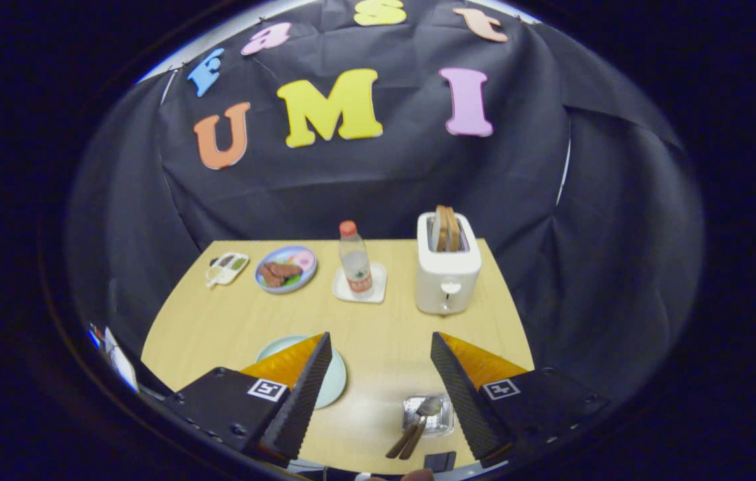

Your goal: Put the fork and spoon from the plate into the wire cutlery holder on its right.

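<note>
Hovering above the near edge of the pale wooden surface, the hand-held gripper is held wide open and empty. The silver fork and spoon are seen leaning in the small wire cutlery holder by the right finger; the pale green round plate is partly hidden behind the left finger.

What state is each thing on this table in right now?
Gripper: open, empty.
Wire cutlery holder: upright, utensils leaning in it.
Pale round plate: visible part bare.
White toaster: bread standing in slots.
Clear plastic bottle: upright, capped, on a white coaster.
Blue-rimmed food plate: loaded.
</note>
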